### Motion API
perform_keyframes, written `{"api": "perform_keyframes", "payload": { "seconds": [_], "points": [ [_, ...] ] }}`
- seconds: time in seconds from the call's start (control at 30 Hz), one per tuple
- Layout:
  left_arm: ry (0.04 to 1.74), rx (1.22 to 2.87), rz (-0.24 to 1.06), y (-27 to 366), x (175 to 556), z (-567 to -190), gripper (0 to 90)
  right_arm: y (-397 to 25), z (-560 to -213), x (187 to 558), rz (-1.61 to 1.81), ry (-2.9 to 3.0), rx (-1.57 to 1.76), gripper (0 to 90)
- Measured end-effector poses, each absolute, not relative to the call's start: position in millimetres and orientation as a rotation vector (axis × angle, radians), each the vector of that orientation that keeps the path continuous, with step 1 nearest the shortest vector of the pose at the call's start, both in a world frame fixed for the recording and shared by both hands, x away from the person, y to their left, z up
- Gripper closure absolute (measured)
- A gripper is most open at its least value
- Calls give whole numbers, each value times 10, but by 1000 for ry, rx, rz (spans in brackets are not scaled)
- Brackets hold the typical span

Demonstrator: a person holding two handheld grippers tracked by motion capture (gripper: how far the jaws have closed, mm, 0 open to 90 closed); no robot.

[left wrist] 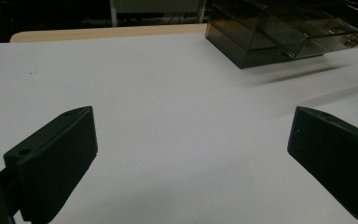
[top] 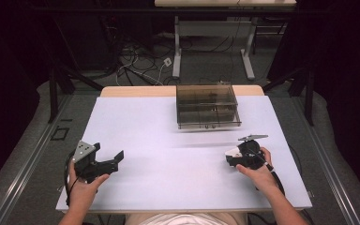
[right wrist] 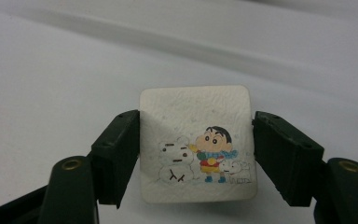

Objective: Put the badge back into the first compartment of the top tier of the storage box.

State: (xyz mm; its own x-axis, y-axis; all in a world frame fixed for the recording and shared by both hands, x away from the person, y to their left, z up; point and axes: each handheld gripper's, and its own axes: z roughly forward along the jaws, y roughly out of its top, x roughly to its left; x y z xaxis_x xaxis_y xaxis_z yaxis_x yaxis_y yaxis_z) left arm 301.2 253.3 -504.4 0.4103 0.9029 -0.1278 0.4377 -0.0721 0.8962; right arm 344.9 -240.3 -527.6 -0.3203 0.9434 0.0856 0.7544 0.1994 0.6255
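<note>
White-topped desk with pale wooden far edge (top: 136, 91). Grey carpeted floor (top: 28, 140) around it. Behind: white-legged metal table frame (top: 177, 51), tangled cables (top: 136, 65). Room dark.

On the counter (top: 168, 154), a compartmented storage box (top: 208, 106) sits against the far edge, slightly right of the middle. The left gripper (top: 115, 158) is near the front-left corner, its 2 jaws wide apart over bare counter, the box ahead and to their right in the left gripper view. The right gripper (top: 230, 156) is near the front-right corner, before the box and well apart from it. Between its 2 jaws, touching both, sits a small square tissue pack (right wrist: 196, 142).
</note>
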Motion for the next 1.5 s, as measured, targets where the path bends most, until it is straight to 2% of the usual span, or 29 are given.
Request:
{"api": "perform_keyframes", "payload": {
  "seconds": [1.03, 1.5],
  "points": [
    [1189, 1686, 586, 2520, 3018, -5052, 15, -2497, -5252, 3548, 832, 1959, 1737, 327],
    [1193, 1685, 584, 2520, 3021, -5055, 15, -2415, -5166, 3613, 842, 1946, 1758, 328]
  ]
}}
